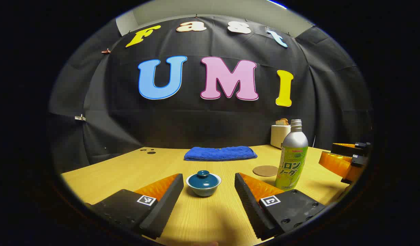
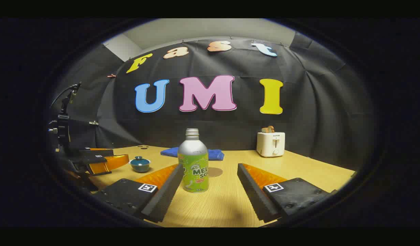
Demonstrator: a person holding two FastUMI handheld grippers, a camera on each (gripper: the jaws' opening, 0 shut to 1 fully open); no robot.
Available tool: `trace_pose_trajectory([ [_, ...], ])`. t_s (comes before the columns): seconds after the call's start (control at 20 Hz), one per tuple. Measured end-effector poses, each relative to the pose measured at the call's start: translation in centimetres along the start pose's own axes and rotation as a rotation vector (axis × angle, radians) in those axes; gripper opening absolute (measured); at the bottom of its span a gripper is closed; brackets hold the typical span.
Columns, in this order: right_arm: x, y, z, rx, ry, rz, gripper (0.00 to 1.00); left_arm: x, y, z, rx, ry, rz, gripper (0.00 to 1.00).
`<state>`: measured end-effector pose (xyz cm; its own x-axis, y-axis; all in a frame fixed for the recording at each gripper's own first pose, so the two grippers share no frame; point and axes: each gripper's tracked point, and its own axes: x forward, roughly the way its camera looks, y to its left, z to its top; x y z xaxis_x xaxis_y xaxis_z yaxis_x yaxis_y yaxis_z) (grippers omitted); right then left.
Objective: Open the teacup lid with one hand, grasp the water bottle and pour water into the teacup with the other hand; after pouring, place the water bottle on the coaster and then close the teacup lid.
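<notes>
We hold our left gripper (image 1: 209, 181) low over the wooden table (image 1: 203, 218). Its two fingers are spread wide apart and hold nothing. Between the tips, a little farther off, sits the teacup (image 1: 203, 184). It stands upright with its lid (image 1: 203, 176) still on, and the small knob on the lid points straight up. The fingers do not touch the cup.

To the right of the cup stands the water bottle (image 1: 293, 157). It is tall and stands straight, so its long side runs up and down and its cap end points at the ceiling. The round coaster (image 1: 265, 170) lies flat just beside it, to its left. A folded blue towel (image 1: 220, 152) lies behind the cup, near the wall. Behind the bottle we see part of a white toaster (image 1: 280, 135).

In the right gripper view, our right gripper (image 2: 210, 169) is also spread wide and holds nothing. Here the bottle (image 2: 194, 162) stands upright between the tips, nearer the left finger (image 2: 164, 193), and we cannot tell if they touch. This view shows the whole toaster (image 2: 270, 144) with something tucked in its top, which the left gripper view half hides. The coaster (image 2: 215, 171) peeks out behind the bottle. The cup (image 2: 140, 164) looks small at the far left, right beside the other gripper (image 2: 119, 160).

In the left gripper view, the other gripper (image 1: 324, 159) pokes in at the right edge, near the bottle.
</notes>
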<state>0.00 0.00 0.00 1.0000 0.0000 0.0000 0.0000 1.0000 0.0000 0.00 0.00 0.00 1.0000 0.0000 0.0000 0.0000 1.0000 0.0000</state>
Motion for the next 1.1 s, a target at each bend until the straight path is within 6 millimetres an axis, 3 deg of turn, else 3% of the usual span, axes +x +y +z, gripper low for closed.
trace_pose_trajectory([
  [1.1, 0.7, -0.1, -1.3, 0.011, 0.067, 0.007, 0.98, 0.2, -0.5, 0.0, -0.003, -0.002, -0.024, 0.95],
])
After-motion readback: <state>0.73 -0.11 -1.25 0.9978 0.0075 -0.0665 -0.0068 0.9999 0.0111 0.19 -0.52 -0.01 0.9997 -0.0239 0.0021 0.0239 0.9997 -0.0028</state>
